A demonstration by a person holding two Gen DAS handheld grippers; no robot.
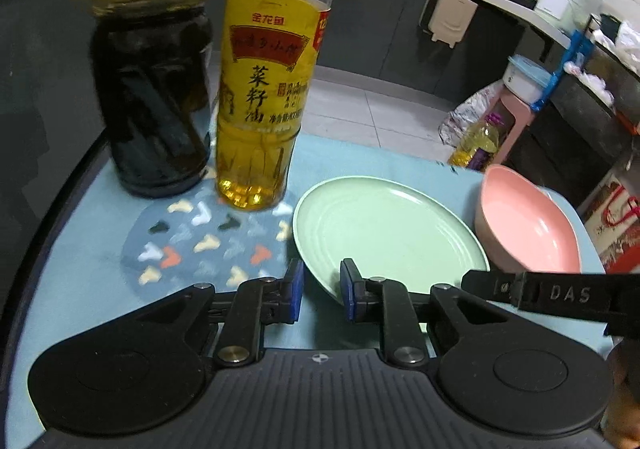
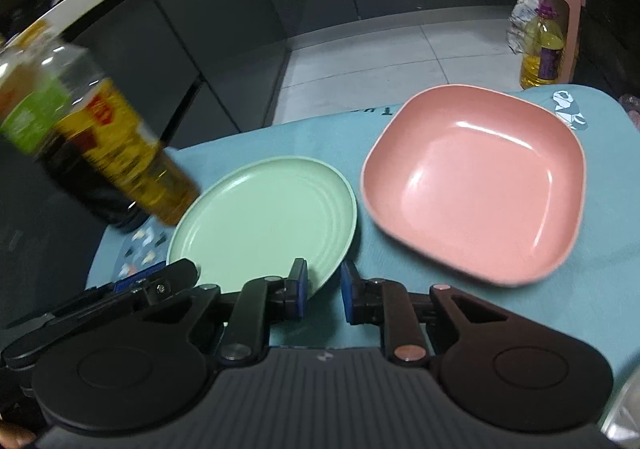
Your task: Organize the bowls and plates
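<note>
Nothing is stacked yet, I judge: plate (image 2: 264,221) and bowl (image 2: 476,185) lie side by side on the counter (image 2: 600,249). My left claw (image 1: 322,289) straddles the plate's rim, released; my right claw (image 2: 323,291) is released just beside it.

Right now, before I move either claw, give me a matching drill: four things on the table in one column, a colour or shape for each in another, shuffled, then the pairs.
Things:
1. plate
2. bowl
3. oil bottle
4. sauce bottle

Descriptions:
A. pink, squarish with rounded corners
B. dark contents, green label
C. pale green, round
D. golden liquid, yellow label

Pairs: 1-C, 2-A, 3-D, 4-B

Both the left claw and the right claw are open, with the plate's near rim between or just beyond their tips.
</note>
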